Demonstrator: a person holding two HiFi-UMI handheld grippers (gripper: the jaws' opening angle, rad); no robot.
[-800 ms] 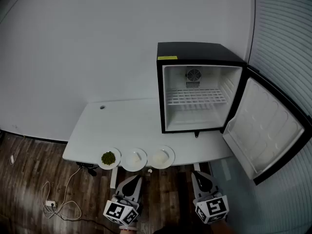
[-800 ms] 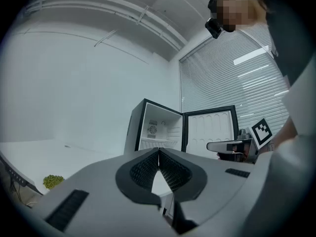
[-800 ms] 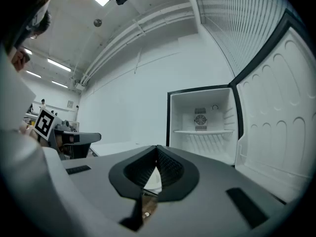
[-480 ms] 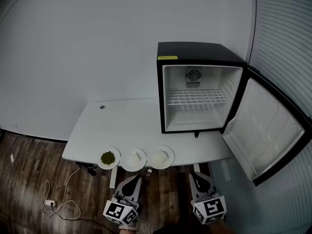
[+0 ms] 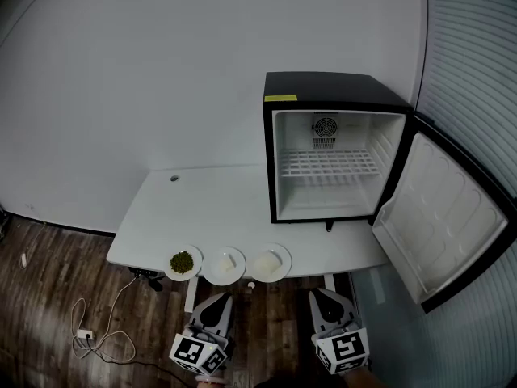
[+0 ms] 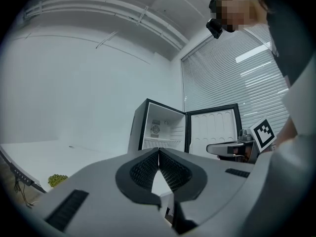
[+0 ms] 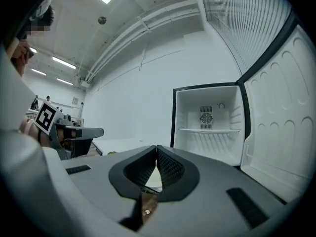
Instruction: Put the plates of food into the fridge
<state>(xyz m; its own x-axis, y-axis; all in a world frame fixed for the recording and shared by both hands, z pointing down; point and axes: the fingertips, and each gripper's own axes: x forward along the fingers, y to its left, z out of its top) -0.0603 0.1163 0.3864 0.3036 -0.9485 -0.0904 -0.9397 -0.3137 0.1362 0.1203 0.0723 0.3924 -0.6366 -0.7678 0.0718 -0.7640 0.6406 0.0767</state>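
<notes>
Your left hand-held gripper (image 5: 221, 300) and right hand-held gripper (image 5: 323, 296) are closed and empty, off the bench's (image 5: 210, 204) near edge, where three plates (image 5: 224, 266) sit. The fridge (image 5: 331, 148) stands open.

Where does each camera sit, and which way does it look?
Head view: on the person's head, looking down at table, plates and open fridge; left tool and right tool show below.
Left gripper view: on the left tool, along its shut jaws toward the fridge; right tool and the person at right.
Right gripper view: on the right tool, along shut jaws, facing the fridge; left tool at left.
All share the fridge.
</notes>
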